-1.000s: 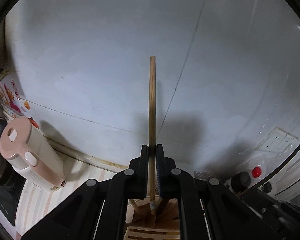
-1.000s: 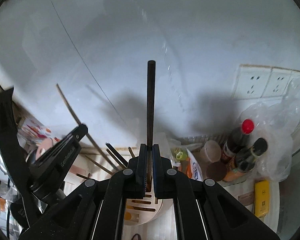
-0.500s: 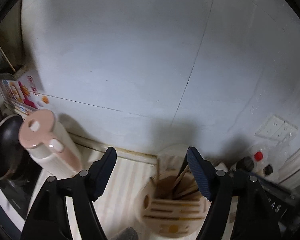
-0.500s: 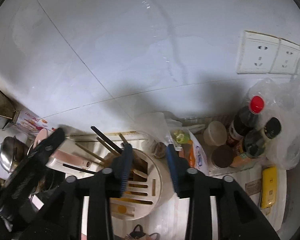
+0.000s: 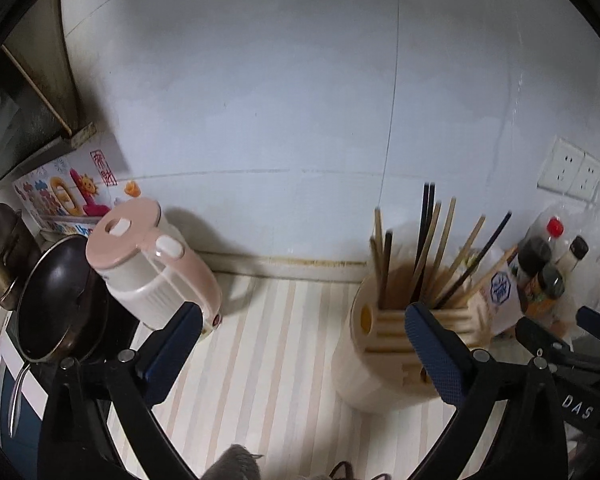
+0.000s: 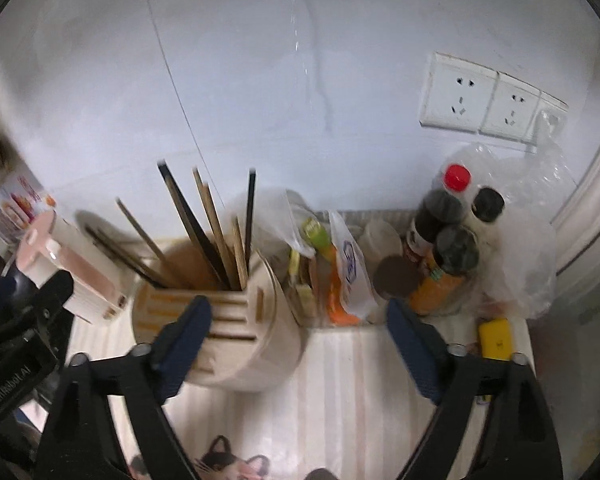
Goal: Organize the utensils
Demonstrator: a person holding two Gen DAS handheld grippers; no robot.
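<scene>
In the left wrist view the left gripper (image 5: pixel 302 344) is opening wide with nothing between its jaws, the chopsticks (image 5: pixel 428 252) standing in the cream utensil holder (image 5: pixel 376 352) (beside its right finger), and in the right wrist view the right gripper (image 6: pixel 298 340), also empty, is opening over the same holder (image 6: pixel 236 344).

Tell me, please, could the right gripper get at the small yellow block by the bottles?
Probably yes: the right gripper is opening, empty, and bare striped counter separates it from the yellow block.
</scene>
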